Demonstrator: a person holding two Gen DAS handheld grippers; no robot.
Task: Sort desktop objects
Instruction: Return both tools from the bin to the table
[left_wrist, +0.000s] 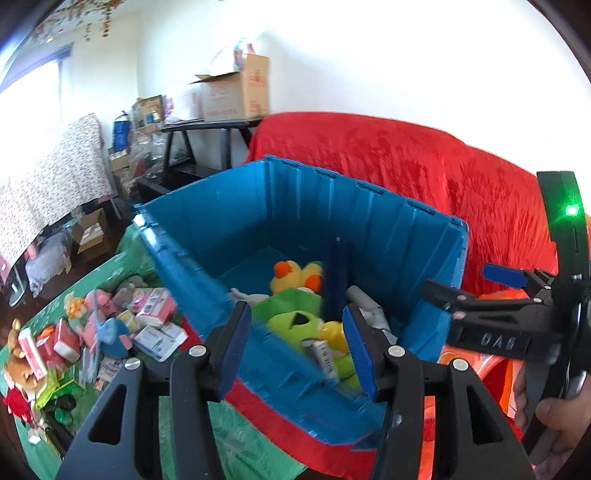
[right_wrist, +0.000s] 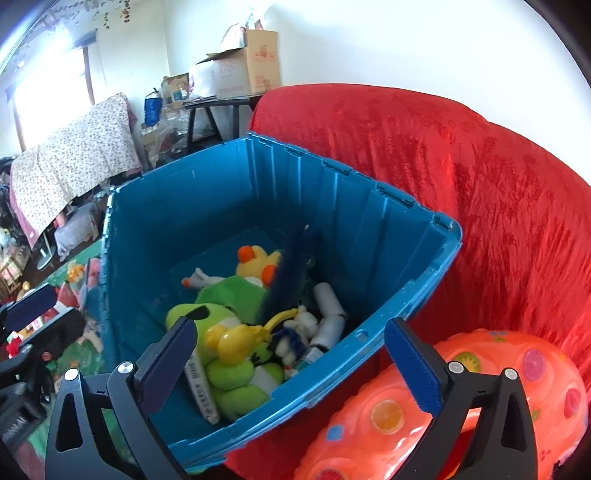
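A blue plastic bin (left_wrist: 406, 240) (right_wrist: 369, 229) stands against the red-covered sofa. A dark divider (left_wrist: 334, 277) (right_wrist: 291, 269) splits it. On its left lie plush toys: a yellow duck (left_wrist: 295, 275) (right_wrist: 258, 262) and a green frog (left_wrist: 291, 321) (right_wrist: 236, 354). On its right lie white tubes (right_wrist: 328, 314). My left gripper (left_wrist: 295, 354) is open and empty above the bin's near wall. My right gripper (right_wrist: 291, 365) is open and empty above the near right corner; it also shows in the left wrist view (left_wrist: 480, 291).
A pile of small boxes and plush toys (left_wrist: 92, 332) lies on the green mat (left_wrist: 240, 454) left of the bin. An orange inflatable ring (right_wrist: 443, 406) sits on the red sofa cover (right_wrist: 480, 184). Cardboard boxes (left_wrist: 236, 92) stand on a dark table behind.
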